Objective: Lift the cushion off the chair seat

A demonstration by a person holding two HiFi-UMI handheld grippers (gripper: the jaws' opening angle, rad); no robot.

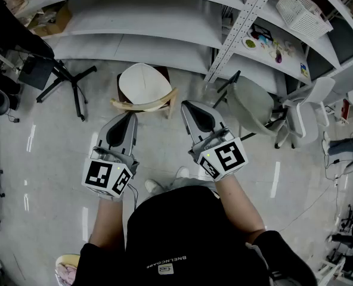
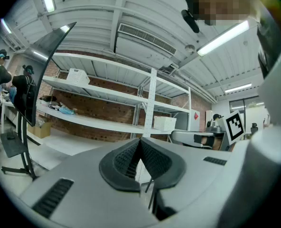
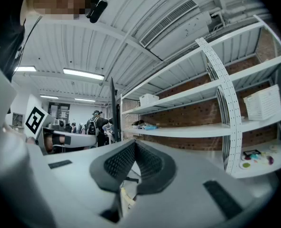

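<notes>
Approach pending: I hold left gripper [image 1: 131,117] and right gripper [image 1: 186,105] closed, empty (short of the chair [image 1: 166,102]), so next I'd open and reach the cushion [image 1: 144,83].

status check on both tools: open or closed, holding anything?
Left tool: closed, nothing between its jaws.
Right tool: closed, nothing between its jaws.
</notes>
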